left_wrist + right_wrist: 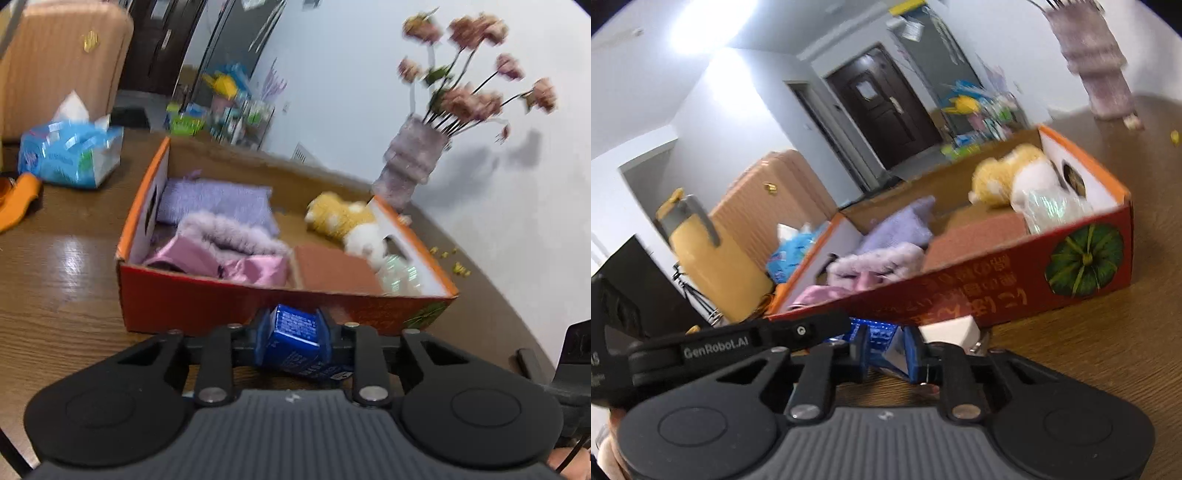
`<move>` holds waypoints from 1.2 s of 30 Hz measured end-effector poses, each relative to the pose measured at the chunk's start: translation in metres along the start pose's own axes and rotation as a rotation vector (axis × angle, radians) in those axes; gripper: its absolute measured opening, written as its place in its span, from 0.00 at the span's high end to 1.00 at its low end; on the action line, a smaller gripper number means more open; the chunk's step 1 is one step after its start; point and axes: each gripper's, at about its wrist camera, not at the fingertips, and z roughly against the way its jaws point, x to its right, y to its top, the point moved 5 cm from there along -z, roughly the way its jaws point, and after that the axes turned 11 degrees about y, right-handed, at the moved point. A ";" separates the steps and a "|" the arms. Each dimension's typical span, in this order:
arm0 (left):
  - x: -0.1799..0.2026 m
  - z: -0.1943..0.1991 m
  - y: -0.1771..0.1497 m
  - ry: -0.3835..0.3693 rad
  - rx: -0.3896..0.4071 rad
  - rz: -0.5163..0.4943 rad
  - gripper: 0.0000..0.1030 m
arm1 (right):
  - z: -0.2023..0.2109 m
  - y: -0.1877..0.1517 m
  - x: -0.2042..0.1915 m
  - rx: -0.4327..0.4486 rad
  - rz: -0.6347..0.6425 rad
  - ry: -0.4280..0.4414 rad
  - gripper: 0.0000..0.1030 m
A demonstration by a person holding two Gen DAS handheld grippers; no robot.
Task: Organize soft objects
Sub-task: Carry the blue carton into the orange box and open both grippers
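Observation:
An orange cardboard box (229, 306) stands on the wooden table and holds a purple towel (218, 199), a pink fur-trimmed garment (229, 247), a brown cloth (336, 269), a yellow-and-white plush toy (347, 218) and a shiny plastic bag (399, 275). My left gripper (291, 339) is shut on a blue packet (295, 341) just in front of the box's near wall. My right gripper (888, 354) is close to the same box (997, 291), its blue fingers (916, 356) narrowly apart around a blue-and-white item; whether they grip it is unclear.
A vase of dried pink flowers (413, 162) stands behind the box by the wall. A blue tissue pack (74, 155) and an orange item (18, 203) lie left. A peach suitcase (768, 206) and a yellow bottle (701, 258) stand beyond the table.

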 end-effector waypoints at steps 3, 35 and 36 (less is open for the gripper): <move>0.011 0.042 -0.013 -0.019 0.076 -0.012 0.73 | 0.029 -0.006 -0.023 0.010 0.114 0.030 0.82; 0.026 0.109 -0.160 -0.145 -0.116 0.017 0.75 | 0.135 -0.132 -0.030 -0.083 0.035 -0.004 0.73; 0.024 0.108 -0.159 -0.152 -0.121 0.028 0.76 | 0.135 -0.132 -0.030 -0.087 0.035 -0.005 0.74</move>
